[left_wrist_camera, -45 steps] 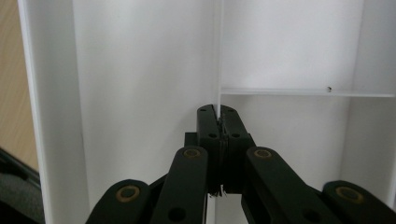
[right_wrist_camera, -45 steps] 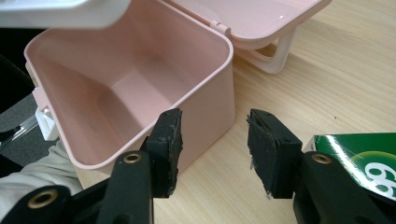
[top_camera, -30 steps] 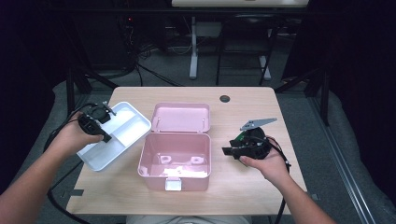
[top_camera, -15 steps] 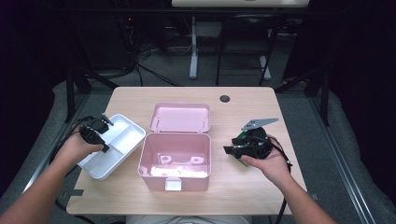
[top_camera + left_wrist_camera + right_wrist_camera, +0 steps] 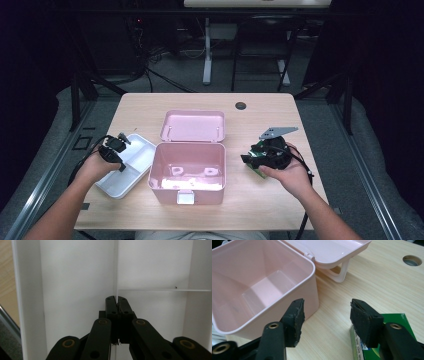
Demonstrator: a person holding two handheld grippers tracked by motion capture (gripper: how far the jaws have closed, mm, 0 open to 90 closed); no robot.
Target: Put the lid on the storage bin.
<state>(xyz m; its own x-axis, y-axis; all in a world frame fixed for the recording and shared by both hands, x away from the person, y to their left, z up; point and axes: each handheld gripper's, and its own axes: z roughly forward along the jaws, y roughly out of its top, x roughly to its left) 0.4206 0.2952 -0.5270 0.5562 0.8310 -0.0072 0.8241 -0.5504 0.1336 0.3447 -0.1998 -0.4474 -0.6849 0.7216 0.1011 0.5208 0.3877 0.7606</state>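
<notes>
STEP: set white tray point(image 5: 125, 167) flat on table point(image 5: 280, 115) beside box, release only once it rests level | LEFT GRIPPER point(image 5: 114, 150): jaws pinched tight on tray's thin divider wall point(image 5: 116, 270) | RIGHT GRIPPER point(image 5: 325, 312): jaws just been opening, nothing between them, green packet point(image 5: 387, 340) beneath | TRAY: compartments bare | PINK BOX point(image 5: 186, 167): lid back, hollow, nothing inside.

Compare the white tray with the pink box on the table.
The white tray is shallow and split by thin dividers into compartments; the pink box is deep with one undivided cavity. The tray has no lid, while the box has a hinged lid lying open behind it. The left tool is clamped on a tray divider; nothing grips the box. Both look like empty plastic.
</notes>
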